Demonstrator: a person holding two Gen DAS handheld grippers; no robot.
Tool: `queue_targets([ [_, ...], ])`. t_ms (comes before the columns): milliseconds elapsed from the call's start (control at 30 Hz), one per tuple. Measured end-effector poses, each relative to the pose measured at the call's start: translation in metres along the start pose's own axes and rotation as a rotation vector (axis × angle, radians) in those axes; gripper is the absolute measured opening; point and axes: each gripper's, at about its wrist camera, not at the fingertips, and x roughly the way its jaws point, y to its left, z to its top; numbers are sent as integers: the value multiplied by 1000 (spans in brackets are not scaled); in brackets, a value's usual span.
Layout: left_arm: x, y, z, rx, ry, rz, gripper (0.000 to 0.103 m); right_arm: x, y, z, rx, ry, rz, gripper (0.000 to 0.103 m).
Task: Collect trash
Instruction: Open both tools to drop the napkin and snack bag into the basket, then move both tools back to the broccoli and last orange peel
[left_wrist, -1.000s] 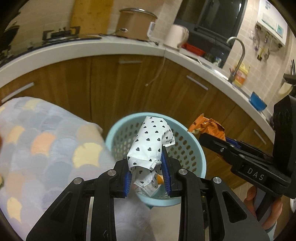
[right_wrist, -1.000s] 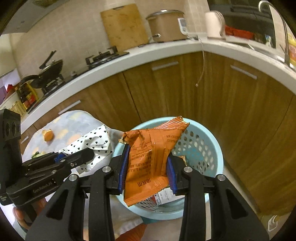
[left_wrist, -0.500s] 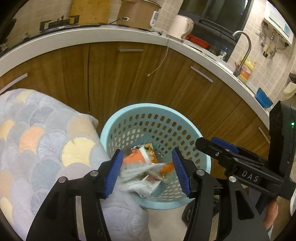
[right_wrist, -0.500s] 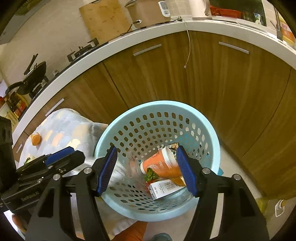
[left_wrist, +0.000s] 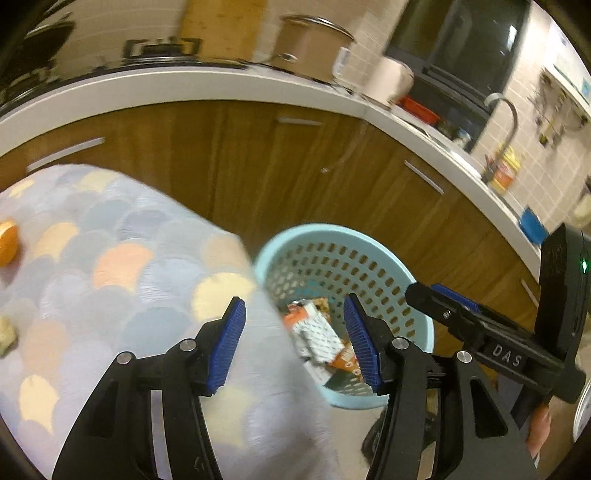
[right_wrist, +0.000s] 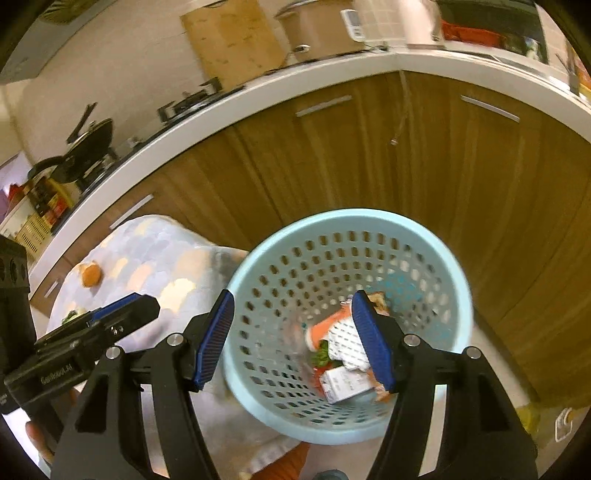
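Both grippers are gaping empty: left gripper (left_wrist: 293, 341), right gripper (right_wrist: 291, 341). Trash (right_wrist: 341, 350) is lying in the basket (right_wrist: 424, 229). Peel-like scraps (right_wrist: 90, 275) are sitting mid-surface (left_wrist: 110, 266), blurred; approach them low, jaws wide.

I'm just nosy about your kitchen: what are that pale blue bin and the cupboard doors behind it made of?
The bin looks like moulded plastic with a smooth matte finish: uniform pale blue, thin walls pierced by regular rows of holes. The cupboard doors look like wood or a wood-look laminate, I can't tell which: brown vertical grain, slight sheen, with slim metal-looking handles.
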Motion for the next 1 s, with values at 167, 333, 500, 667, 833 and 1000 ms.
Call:
queue_targets([
  [167,-36,46,-3,-146,-64,60,54,6,46,-3,-81,-22,75,60],
  [333,-81,99,-15,-315,-148,237,54,26,98,-15,-161,9,150,46],
  [500,-122,142,-33,-480,-223,392,54,48,140,-28,-209,31,198,45],
  [667,-130,180,-43,-621,-208,418,54,64,178,-40,-304,38,169,45],
  [833,-117,193,-41,-675,-192,389,54,65,177,-41,-318,48,180,45],
  [1000,-101,197,-33,-668,-158,383,57,71,170,-37,-275,71,176,45],
])
